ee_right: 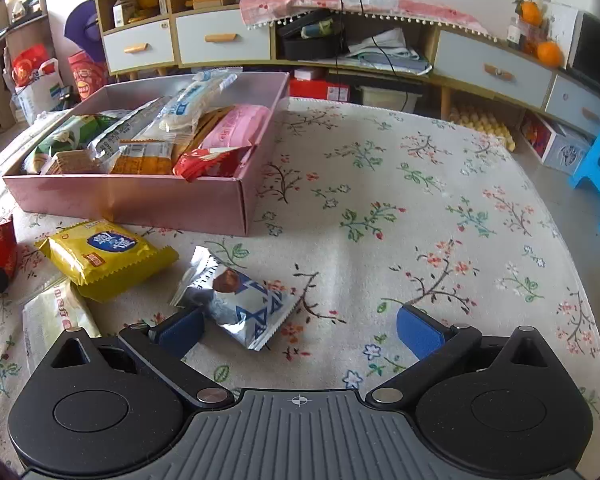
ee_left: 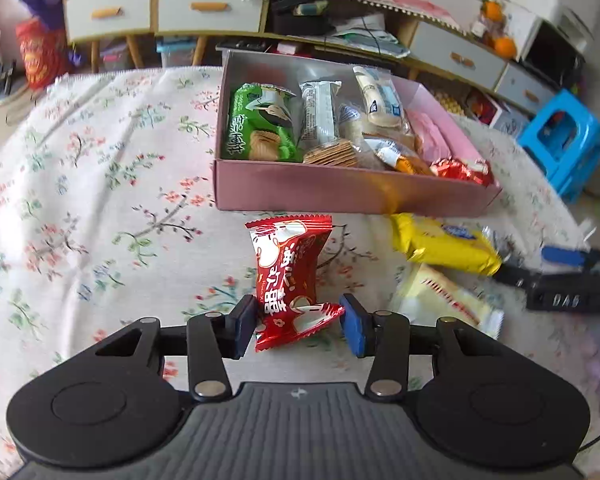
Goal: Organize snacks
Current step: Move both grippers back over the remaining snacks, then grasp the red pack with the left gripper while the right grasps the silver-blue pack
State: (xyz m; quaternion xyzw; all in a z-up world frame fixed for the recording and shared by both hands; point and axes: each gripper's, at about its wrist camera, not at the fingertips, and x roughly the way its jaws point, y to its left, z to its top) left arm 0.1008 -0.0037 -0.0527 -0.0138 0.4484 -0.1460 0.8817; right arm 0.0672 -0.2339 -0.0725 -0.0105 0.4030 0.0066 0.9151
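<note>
snacks sit in and around a pink box [ee_left: 340, 194] on a tabletop [ee_left: 100, 184] under a floral cloth. the left gripper [ee_left: 298, 322] has its fingers [ee_left: 242, 326] drawn narrow on either side of a red packet [ee_left: 290, 276] printed with white chinese characters and small latin letters too fine to read; the left pad touches the wrapper, the right pad sits just beside its crimped end, and whether it is truly pinched cannot be told. the right gripper [ee_right: 300, 330] has its fingers [ee_right: 418, 334] spread wide and holds nothing; a silver and blue packet [ee_right: 244, 306] lies just beside its left finger. a yellow packet [ee_right: 104, 258] with a blue label bearing chinese writing lies near the front wall of the box, and a pale packet [ee_right: 56, 316] is tucked partly under it. inside the box a green packet [ee_left: 260, 124] with white chinese lettering lies at the left end. the right wrist view shows wide bare cloth to the right of the box, reaching the tabletop's far edge; the left wrist view shows bare cloth on the box's left and, blurred at its right side, the other black gripper with a blue pad
</note>
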